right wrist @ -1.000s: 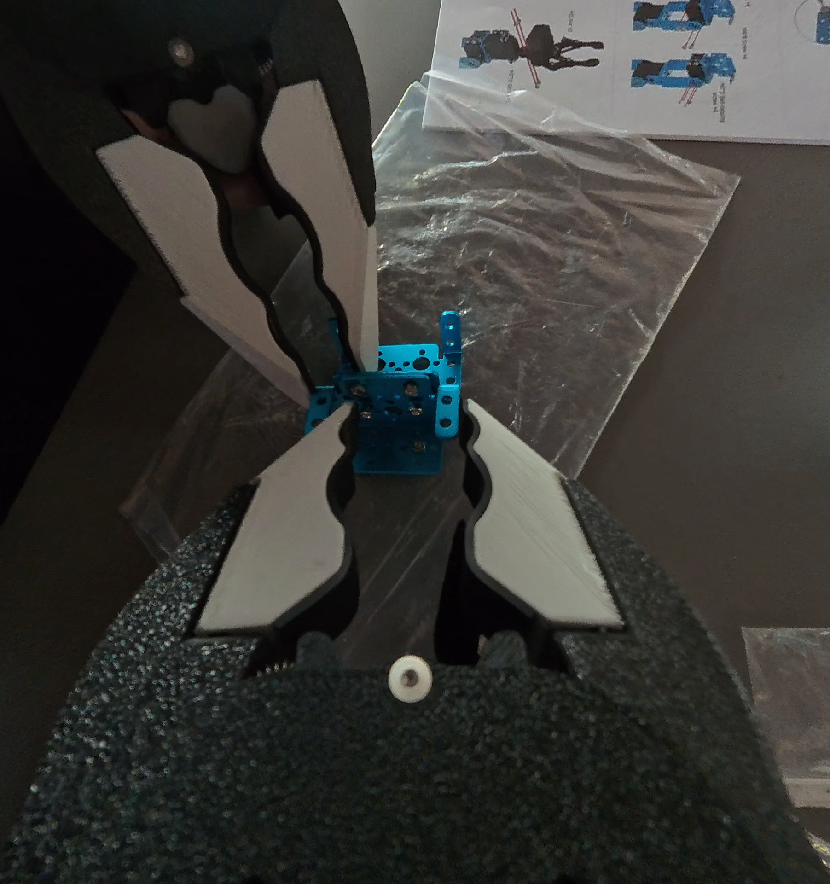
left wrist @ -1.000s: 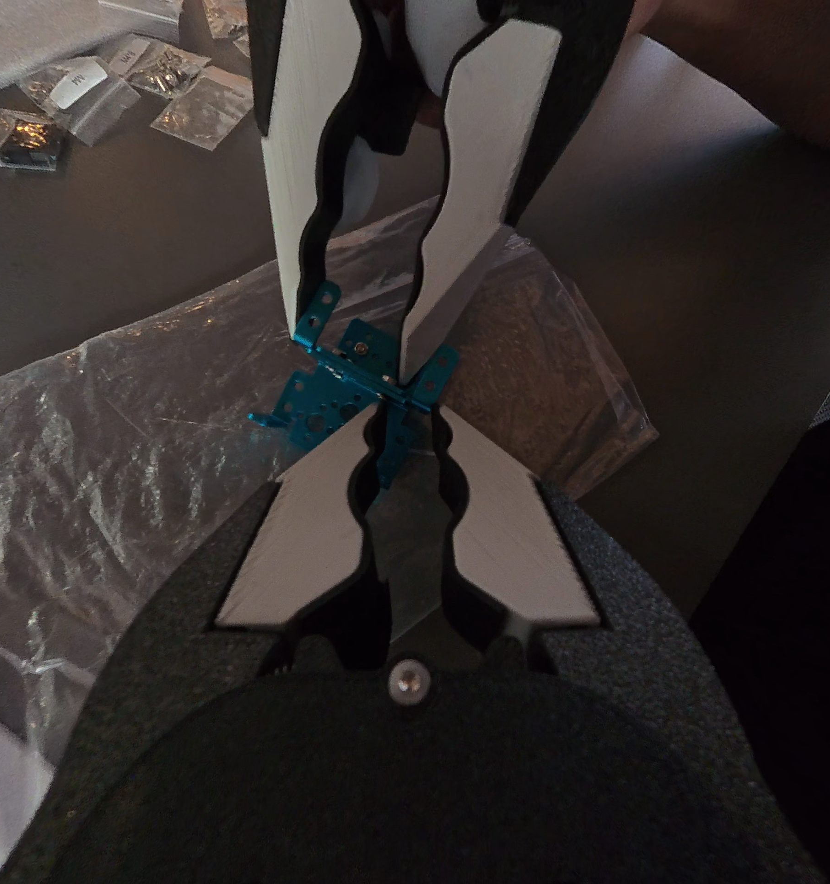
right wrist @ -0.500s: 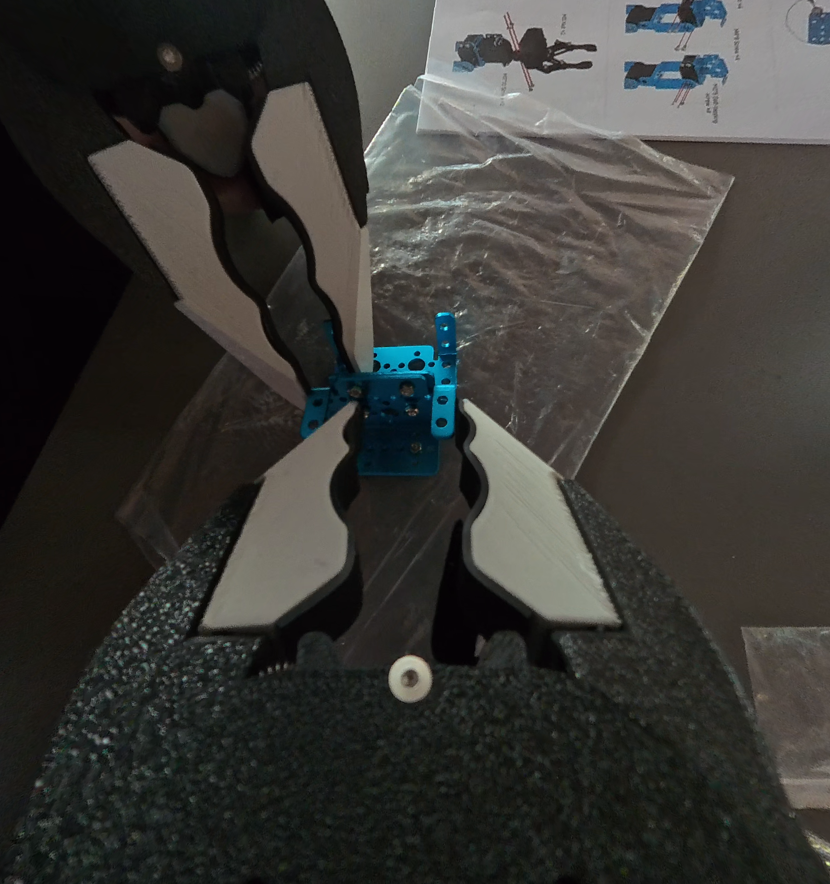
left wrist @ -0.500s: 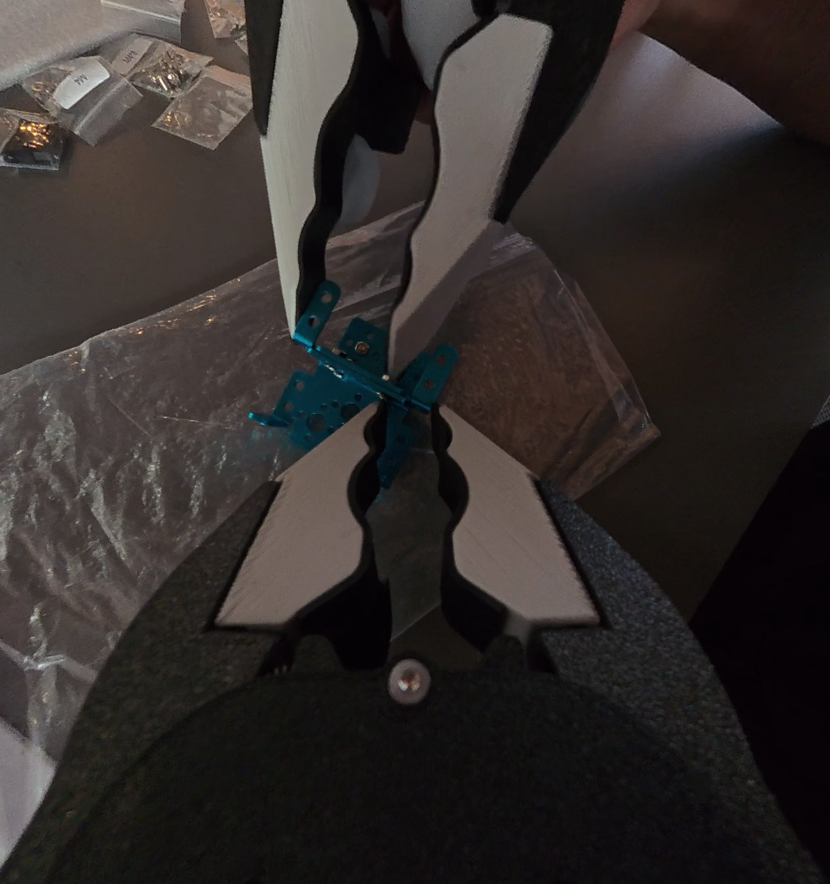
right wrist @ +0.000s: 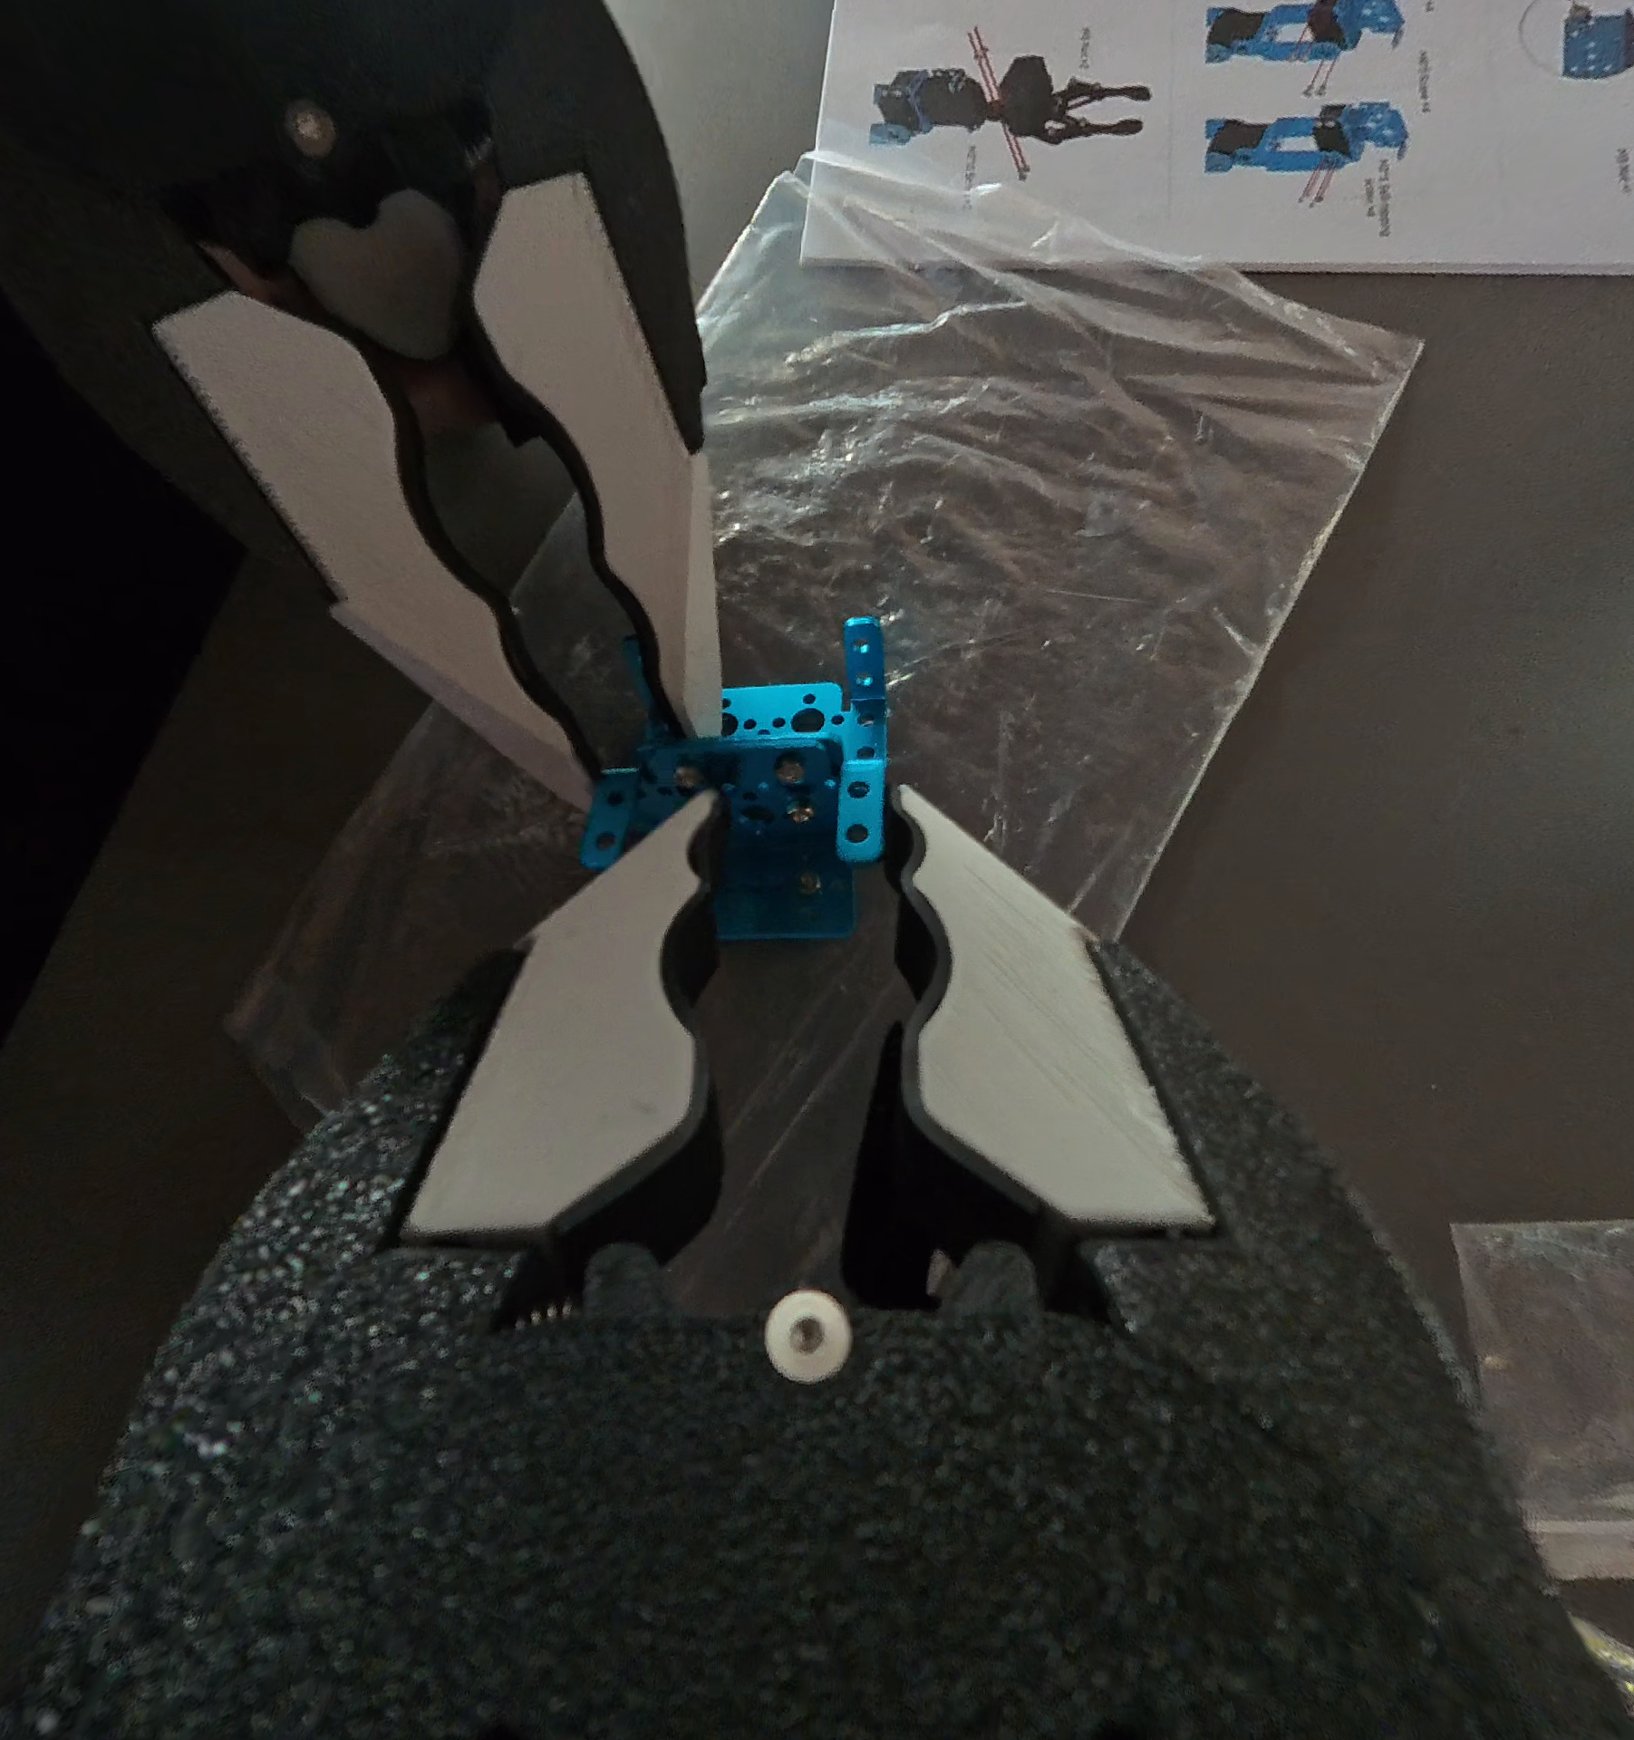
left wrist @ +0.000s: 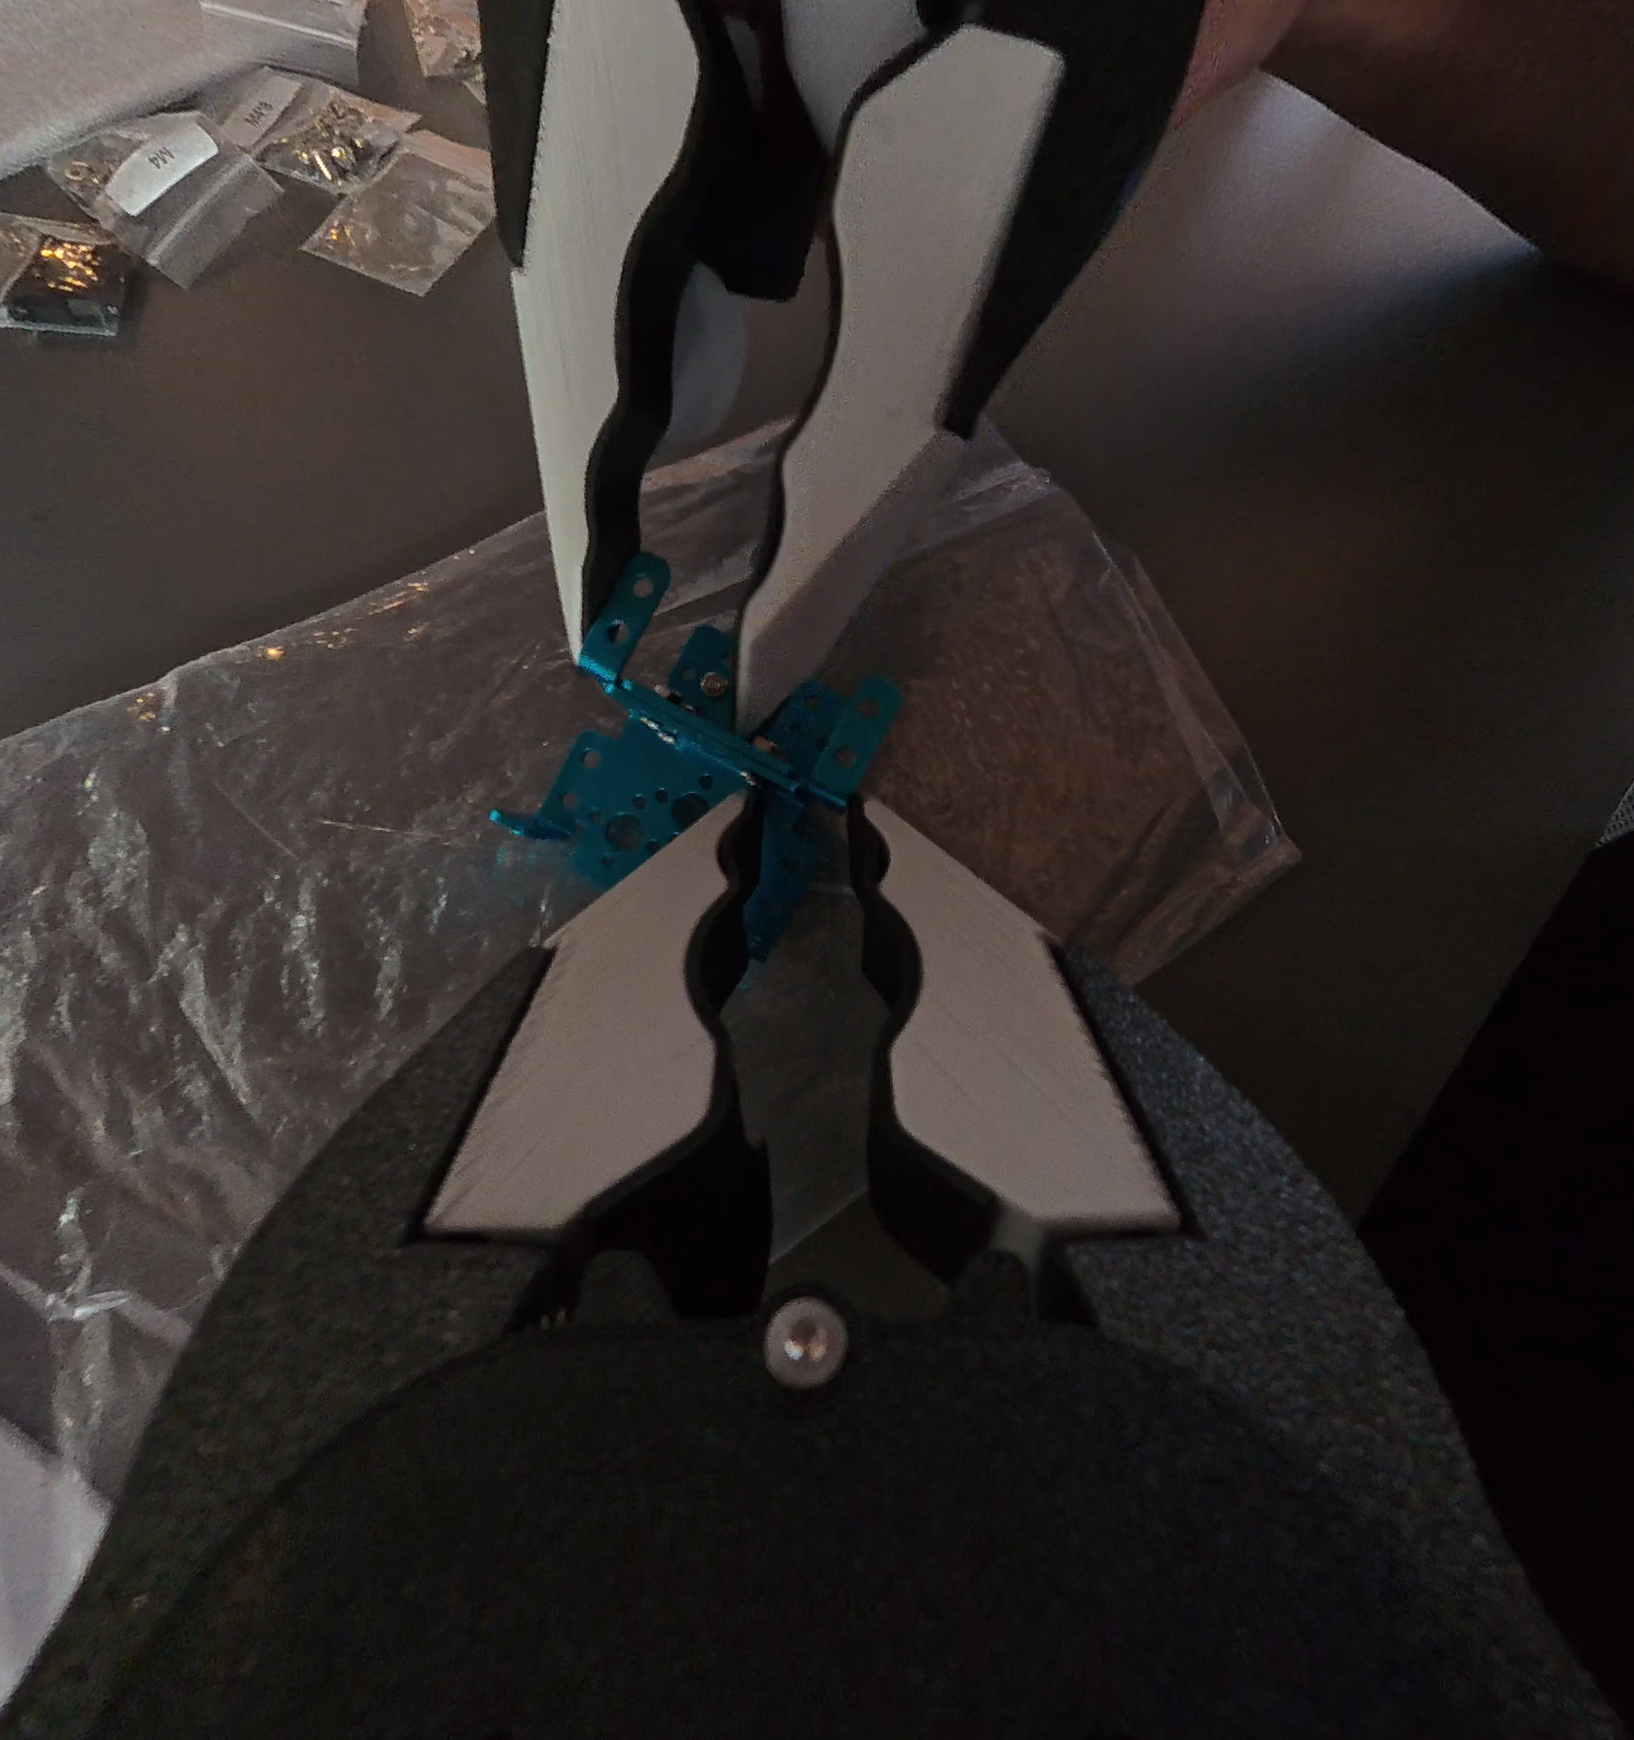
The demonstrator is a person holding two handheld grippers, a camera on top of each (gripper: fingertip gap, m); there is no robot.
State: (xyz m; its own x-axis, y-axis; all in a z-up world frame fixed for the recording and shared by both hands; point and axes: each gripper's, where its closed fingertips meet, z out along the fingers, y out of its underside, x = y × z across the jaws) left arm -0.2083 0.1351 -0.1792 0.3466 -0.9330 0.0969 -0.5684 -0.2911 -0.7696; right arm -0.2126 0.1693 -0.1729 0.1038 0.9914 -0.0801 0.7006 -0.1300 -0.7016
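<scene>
The left gripper is pinching a blue metal bracket assembly between narrowly set fingers, the thin edge of one plate running down through the gap toward 6 o'clock while the perforated plate is spreading out to 10 o'clock of the fingertips. In the right wrist view that same assembly is sitting just ahead of the right gripper, whose fingers are standing wide apart: the 9 o'clock fingertip is touching the bracket's near corner, and the 3 o'clock one is lying just beside the side flange, contact there being unclear. Seen from the left wrist view, the right gripper is coming in from 12 o'clock, its tips straddling the upper tabs. The assembly is hovering over a crinkled clear plastic bag spread on the dark table. At 1 o'clock in the right wrist view an instruction sheet is lying flat; small parts bags are lying at 10 o'clock in the left wrist view.
</scene>
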